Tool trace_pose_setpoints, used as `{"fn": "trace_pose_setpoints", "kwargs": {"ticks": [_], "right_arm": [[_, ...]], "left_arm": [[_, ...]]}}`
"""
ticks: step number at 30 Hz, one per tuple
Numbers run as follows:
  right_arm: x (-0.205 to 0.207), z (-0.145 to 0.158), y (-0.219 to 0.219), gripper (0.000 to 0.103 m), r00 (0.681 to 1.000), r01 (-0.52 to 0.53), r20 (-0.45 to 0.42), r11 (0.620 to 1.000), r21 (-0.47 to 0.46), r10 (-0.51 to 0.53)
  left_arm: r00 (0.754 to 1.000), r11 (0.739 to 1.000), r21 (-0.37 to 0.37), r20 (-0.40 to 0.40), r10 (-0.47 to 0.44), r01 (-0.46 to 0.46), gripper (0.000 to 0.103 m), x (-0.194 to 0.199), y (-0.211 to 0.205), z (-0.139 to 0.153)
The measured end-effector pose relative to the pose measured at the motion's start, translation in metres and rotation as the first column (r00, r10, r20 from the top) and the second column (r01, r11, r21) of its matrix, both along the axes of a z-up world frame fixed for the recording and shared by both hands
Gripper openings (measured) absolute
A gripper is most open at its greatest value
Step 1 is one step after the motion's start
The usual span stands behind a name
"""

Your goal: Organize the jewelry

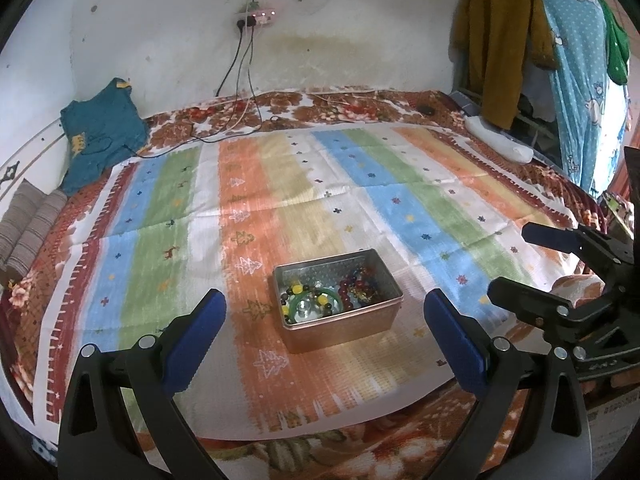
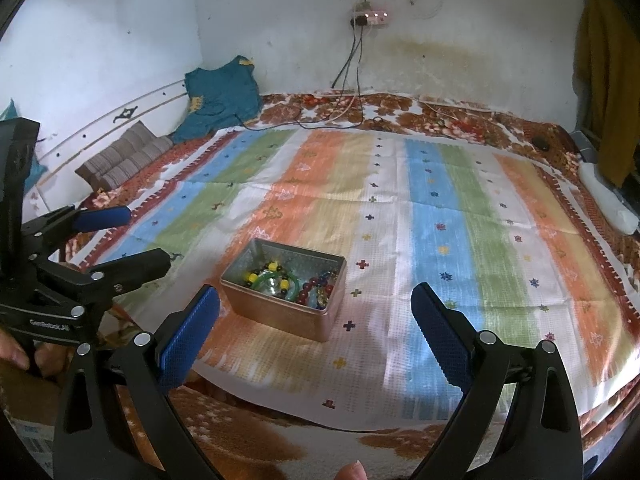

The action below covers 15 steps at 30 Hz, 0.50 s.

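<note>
An open copper-coloured metal tin [image 1: 340, 330] [image 2: 276, 318] sits on the striped cloth on the bed. It holds a green bangle [image 1: 316, 300] [image 2: 276, 280], yellow-and-dark bead strings and red bead strings [image 1: 354, 286] [image 2: 316, 286]. My left gripper [image 1: 325, 322] is open and empty, its jaws held wide either side of the tin and above it. My right gripper [image 2: 316, 322] is open and empty, just right of the tin. Each gripper also shows in the other's view, the right one [image 1: 516, 260] and the left one [image 2: 140, 240], both open.
The striped cloth [image 1: 360, 184] [image 2: 460, 220] covers a floral blanket. A teal garment [image 1: 100, 136] and a striped cushion [image 1: 28, 220] lie at the far left. Cables [image 1: 240, 116] run from a wall socket. A white bolster [image 1: 500, 140] and hanging clothes [image 1: 560, 60] stand at the right.
</note>
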State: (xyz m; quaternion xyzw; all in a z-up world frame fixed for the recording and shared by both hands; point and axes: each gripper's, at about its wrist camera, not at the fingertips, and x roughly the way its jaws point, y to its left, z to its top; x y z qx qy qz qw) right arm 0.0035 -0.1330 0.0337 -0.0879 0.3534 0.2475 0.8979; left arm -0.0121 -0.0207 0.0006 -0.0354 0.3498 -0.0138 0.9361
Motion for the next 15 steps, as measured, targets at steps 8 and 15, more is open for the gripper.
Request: {"fn": "trace_pose_setpoints", "kwargs": {"ticks": [8,15], "right_arm": [[-0.0026,0.0012,0.0018,0.097,1.000,0.003,0.006,1.000,-0.001,-0.003],[0.0005,0.0011,0.0018,0.097,1.000,0.012,0.004,1.000,-0.006,-0.012]], "left_arm": [[1.000,1.000,-0.009,0.003,-0.003,0.003,0.097,-0.0002,0.0016,-0.0005],[1.000,1.000,-0.002,0.007,-0.004,0.004,0.097,-0.0023,-0.0003,-0.0005]]}}
